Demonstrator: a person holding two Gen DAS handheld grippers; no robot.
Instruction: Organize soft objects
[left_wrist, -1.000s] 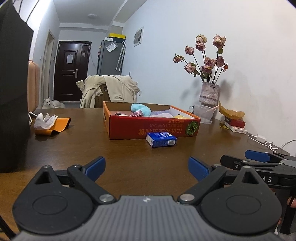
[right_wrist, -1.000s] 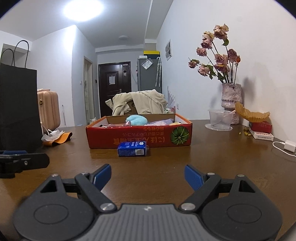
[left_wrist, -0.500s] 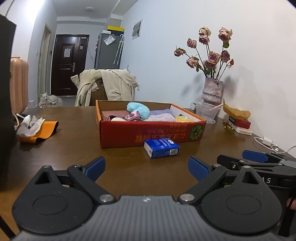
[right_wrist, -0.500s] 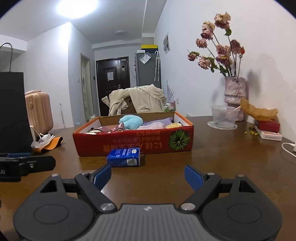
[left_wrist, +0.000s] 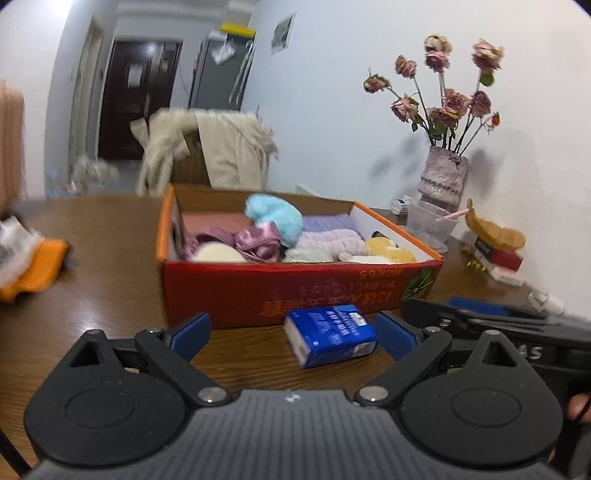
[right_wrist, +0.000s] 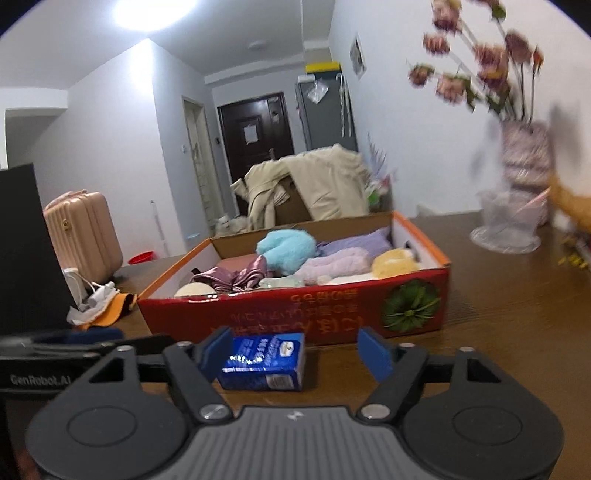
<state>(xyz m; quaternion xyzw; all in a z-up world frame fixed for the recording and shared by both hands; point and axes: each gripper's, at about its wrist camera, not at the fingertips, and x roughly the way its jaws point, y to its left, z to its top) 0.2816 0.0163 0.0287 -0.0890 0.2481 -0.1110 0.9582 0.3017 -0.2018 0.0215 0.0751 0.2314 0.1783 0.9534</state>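
Both grippers, left (left_wrist: 293, 338) and right (right_wrist: 295, 352), hover released near the blue pack (right_wrist: 264, 360), the right's jaws just narrowing around it, before the red box (right_wrist: 295, 314).

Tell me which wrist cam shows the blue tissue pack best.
Left wrist: the blue tissue pack lies unobstructed before the red box. Right wrist shows it blurrier, its left end hidden behind one fingertip of the open right gripper.

Vase (left_wrist: 443, 173) of dried roses (left_wrist: 447, 99), possibly blurred, beside plastic cup (left_wrist: 430, 225).

Red box (left_wrist: 295, 291), blue pack (left_wrist: 330, 334), brown table (left_wrist: 110, 266).
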